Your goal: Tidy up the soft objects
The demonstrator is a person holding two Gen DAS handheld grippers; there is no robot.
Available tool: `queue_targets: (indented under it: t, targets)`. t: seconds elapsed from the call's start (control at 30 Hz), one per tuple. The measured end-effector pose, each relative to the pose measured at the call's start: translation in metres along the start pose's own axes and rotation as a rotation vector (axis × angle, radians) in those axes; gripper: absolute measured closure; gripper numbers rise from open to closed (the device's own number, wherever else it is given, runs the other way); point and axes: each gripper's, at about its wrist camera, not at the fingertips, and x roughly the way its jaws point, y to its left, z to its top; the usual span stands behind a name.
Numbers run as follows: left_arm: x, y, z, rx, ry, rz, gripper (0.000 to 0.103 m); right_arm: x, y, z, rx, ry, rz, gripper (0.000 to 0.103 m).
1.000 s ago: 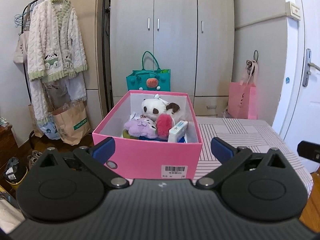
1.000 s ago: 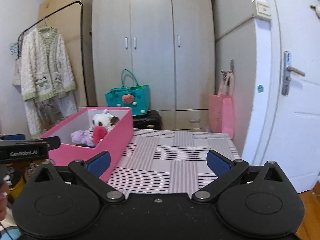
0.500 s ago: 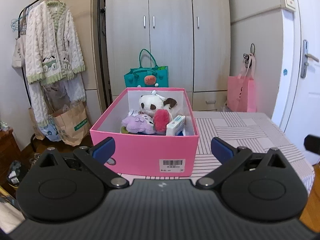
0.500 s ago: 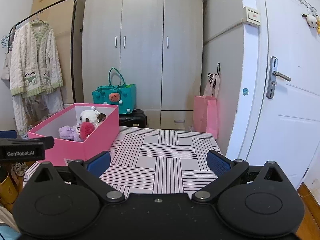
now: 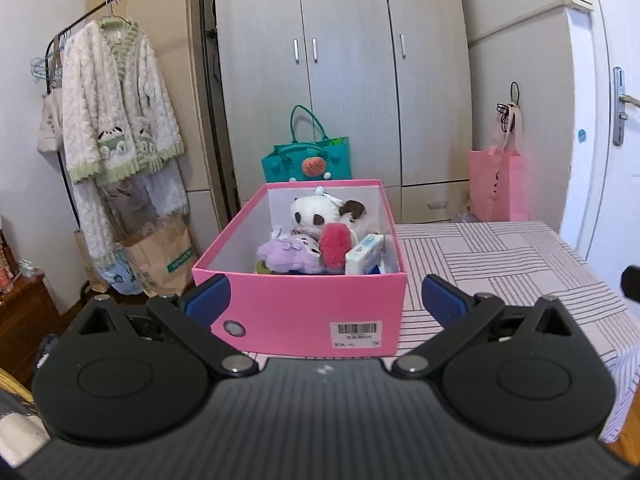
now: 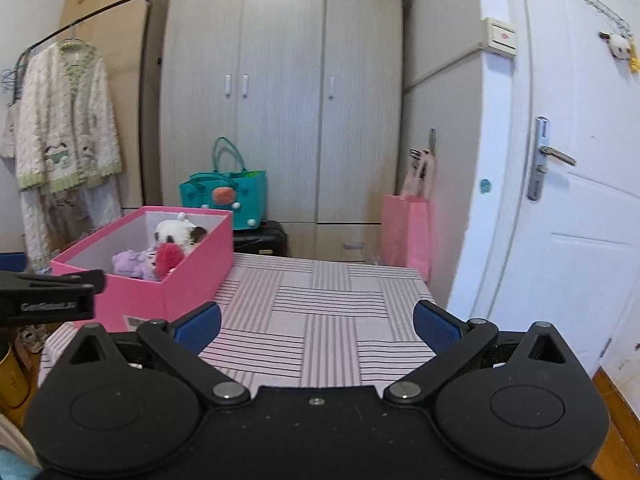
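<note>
A: Looking along the left gripper [image 5: 324,298], what have we got?

B: Its jaws are spread wide and hold nothing. Straight ahead a pink box [image 5: 304,312] sits at the left end of the striped worktop [image 5: 500,264]. Inside lie a panda plush [image 5: 316,214], a purple plush [image 5: 288,254], a red pompom [image 5: 335,242] and a white-and-blue tissue pack [image 5: 365,251], all piled toward the far right corner.

A: And from the right gripper [image 6: 316,326]?

B: Released too, hanging over bare striped cloth; the box is off to its left, with the left gripper's black finger showing at the frame edge. Nothing soft lies loose on the worktop that I can see.

A: So how should the next step go?

B: My guess is a toy comes out, or the pile gets tidied. I'd come down from above over the box rim, take the topmost toy by its bulk, squeeze gently, and lift clear without dragging the light box.
</note>
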Motion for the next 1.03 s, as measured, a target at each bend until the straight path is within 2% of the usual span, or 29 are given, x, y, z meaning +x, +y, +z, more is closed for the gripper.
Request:
queue_targets:
  t: [0.33,0.77,1.03]
  targets:
    - [-0.0038,-0.0023,-0.0016,0.013,-0.001,-0.022,0.000,0.0032,-0.0079,-0.0054,0.025,0.010,-0.036,0.000]
    - [0.0025,0.0001,0.0012,-0.038,0.009,-0.014,0.000,0.0048,-0.0064,-0.0066,0.017,0.015,-0.017,0.000]
    - [0.0015,0.0020,0.0010,-0.034,0.002,-0.014,0.000,0.0060,-0.0070,-0.0071,0.020,0.022,-0.019,0.000]
